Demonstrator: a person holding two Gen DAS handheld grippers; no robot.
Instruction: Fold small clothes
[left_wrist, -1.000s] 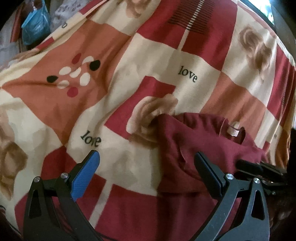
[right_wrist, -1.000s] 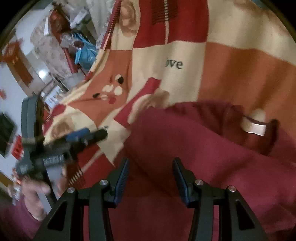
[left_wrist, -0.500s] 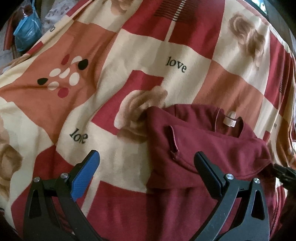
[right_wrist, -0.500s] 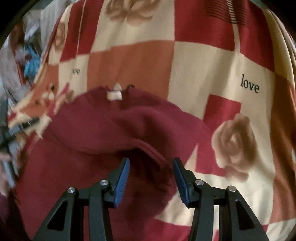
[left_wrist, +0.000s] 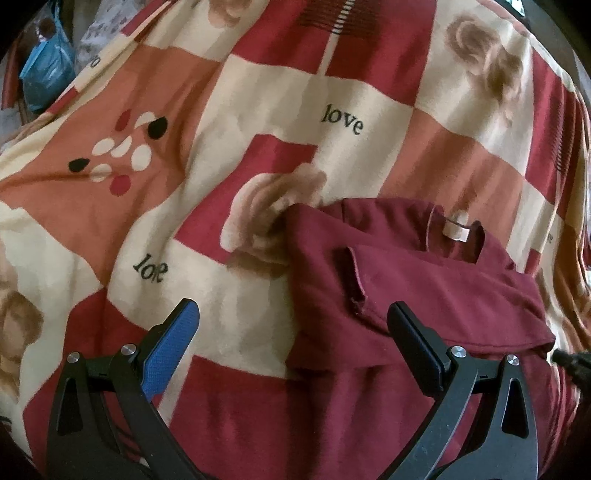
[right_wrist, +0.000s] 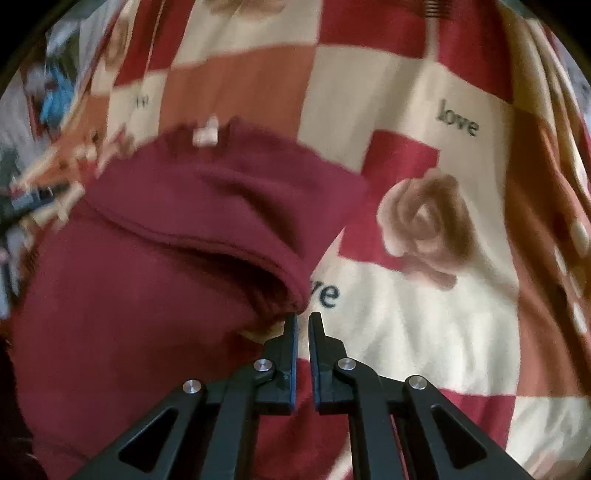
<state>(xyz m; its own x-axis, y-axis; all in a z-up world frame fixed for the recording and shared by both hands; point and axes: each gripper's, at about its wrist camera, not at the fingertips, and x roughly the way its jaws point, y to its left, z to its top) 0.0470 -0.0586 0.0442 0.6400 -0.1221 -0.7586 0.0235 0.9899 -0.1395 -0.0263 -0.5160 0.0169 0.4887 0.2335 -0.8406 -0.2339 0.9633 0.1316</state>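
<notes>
Left wrist view: maroon top (left_wrist: 406, 288) lying on patchwork blanket (left_wrist: 258, 110), upper part folded over, pale neck label (left_wrist: 456, 230) showing, stitched hem running across. Left claw (left_wrist: 291, 332) spread wide above it. Right claw (right_wrist: 302, 321) nearly pressed together at hem corner; grip uncertain.

My left gripper (left_wrist: 291, 325) hangs with its jaws spread wide; my right gripper (right_wrist: 302, 318) has its jaws drawn nearly together, only a thin slit between them
</notes>
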